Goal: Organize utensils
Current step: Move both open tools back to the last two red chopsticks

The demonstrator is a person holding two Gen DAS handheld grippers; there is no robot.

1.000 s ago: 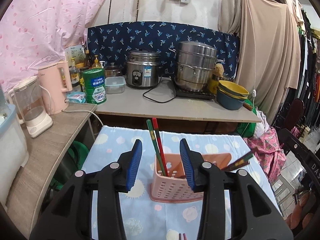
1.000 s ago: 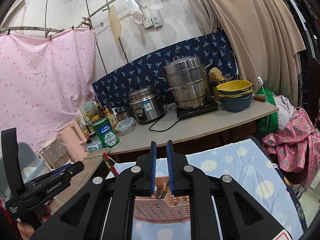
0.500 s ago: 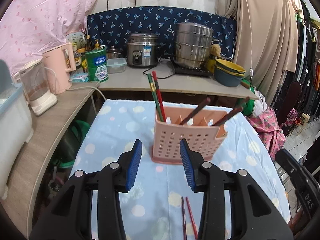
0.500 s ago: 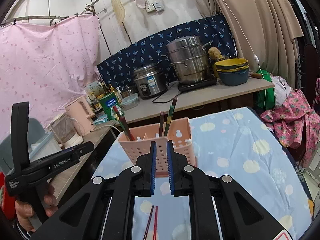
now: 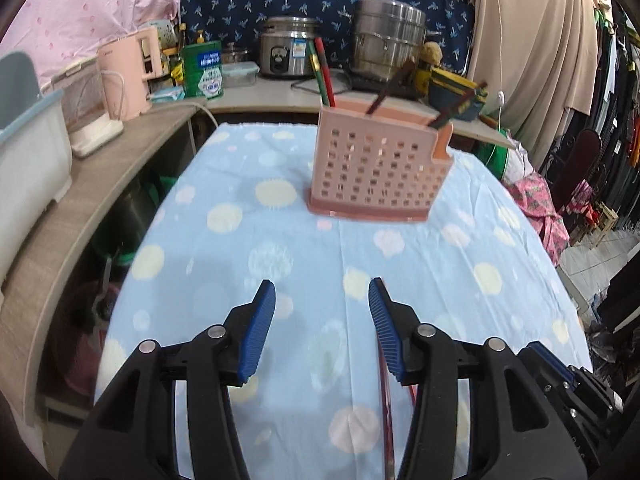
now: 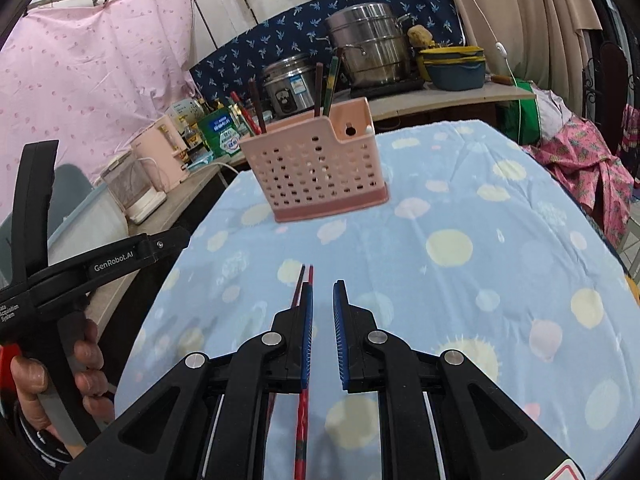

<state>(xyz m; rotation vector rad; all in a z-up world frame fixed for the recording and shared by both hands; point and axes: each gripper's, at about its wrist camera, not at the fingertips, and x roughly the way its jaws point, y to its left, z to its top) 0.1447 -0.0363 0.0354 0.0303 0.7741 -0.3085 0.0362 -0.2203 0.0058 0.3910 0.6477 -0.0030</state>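
Observation:
A pink perforated utensil holder [image 5: 380, 168] stands upright on the blue dotted tablecloth [image 5: 280, 264], with several chopsticks sticking out of it; it also shows in the right wrist view [image 6: 320, 168]. A pair of red chopsticks [image 6: 301, 412] lies flat on the cloth, partly under my right gripper [image 6: 323, 296], whose jaws stand a narrow gap apart and hold nothing. The pair also shows in the left wrist view [image 5: 387, 420] under the right finger. My left gripper [image 5: 322, 292] is open and empty, low over the cloth, well short of the holder.
Behind the table a counter [image 5: 280, 96] holds a rice cooker [image 5: 288, 50], a steel steamer pot [image 5: 386, 38], bowls [image 6: 456, 66] and a green tin [image 5: 202, 68]. A side shelf on the left carries a pink kettle [image 5: 126, 70]. Clothes hang at right.
Both grippers have pulled back from the holder and dropped low over the cloth. The right gripper has opened slightly. The red chopsticks now lie beneath it.

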